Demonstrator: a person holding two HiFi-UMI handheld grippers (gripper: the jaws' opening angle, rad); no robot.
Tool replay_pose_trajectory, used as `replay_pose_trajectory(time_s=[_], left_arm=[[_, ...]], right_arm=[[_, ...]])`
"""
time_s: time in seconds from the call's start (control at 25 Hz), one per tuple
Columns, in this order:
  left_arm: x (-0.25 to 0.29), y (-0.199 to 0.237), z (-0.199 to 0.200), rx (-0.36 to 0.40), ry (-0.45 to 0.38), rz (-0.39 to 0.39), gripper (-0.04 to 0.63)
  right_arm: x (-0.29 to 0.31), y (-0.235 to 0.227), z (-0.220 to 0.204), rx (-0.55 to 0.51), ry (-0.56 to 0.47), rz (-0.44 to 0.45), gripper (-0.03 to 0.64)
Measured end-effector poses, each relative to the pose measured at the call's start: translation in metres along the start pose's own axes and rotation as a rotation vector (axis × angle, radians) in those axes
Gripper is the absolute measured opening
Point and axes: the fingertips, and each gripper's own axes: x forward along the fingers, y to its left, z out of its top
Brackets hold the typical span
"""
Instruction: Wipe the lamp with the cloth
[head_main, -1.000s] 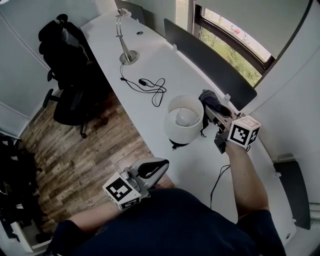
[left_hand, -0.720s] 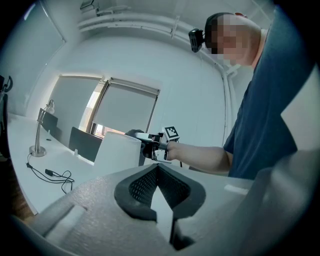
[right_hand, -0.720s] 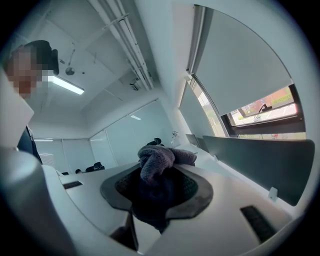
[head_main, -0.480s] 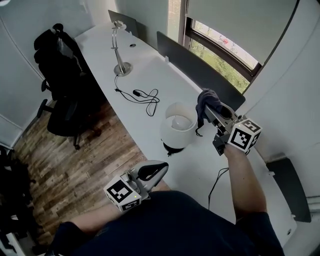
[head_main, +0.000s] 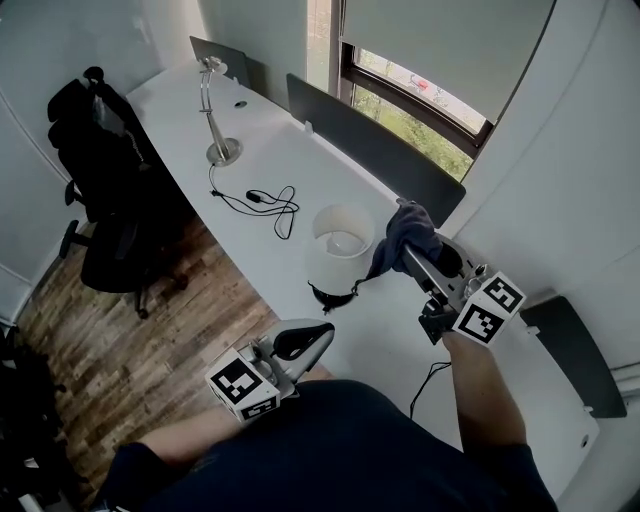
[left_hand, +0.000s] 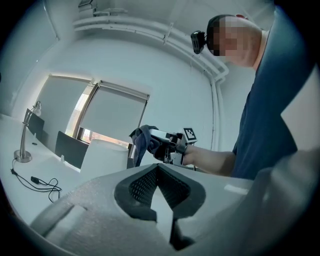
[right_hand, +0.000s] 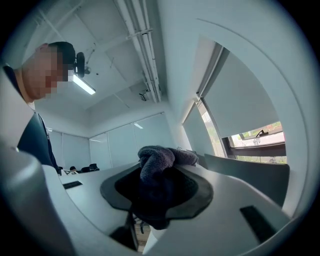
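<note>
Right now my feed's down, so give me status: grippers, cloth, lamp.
Right gripper shut on cloth, raised beside lamp shade; contact unclear. Left gripper shut, empty, low. Nothing between cloth and shade.

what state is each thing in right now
right hand-held gripper: shut on the cloth
cloth: bunched, held off the desk beside the table lamp
left hand-held gripper: shut, empty
table lamp: upright on desk
silver desk lamp: upright, far end
cable: loosely looped on desk
window blind: mostly lowered

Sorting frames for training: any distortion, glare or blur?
Head view: sharp, soft even daylight, no harsh shadows. Left gripper view: fisheye, dark corners, mosaic patch over a face. Right gripper view: fisheye; the dark grey cloth in the jaws looms large.
</note>
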Motion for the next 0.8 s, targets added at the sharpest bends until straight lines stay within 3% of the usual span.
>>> replay_pose_trajectory(time_s=[0.4, 0.8], left_arm=[[0.007, -0.011, 0.004, 0.008, -0.008, -0.061, 0.006], [0.012, -0.016, 0.004, 0.011, -0.004, -0.093, 0.006]], right_arm=[[-0.035, 0.054, -0.04, 0.105, -0.029, 0.011, 0.146], [-0.043, 0.094, -0.085, 0.082, 0.028, 0.039, 0.146]])
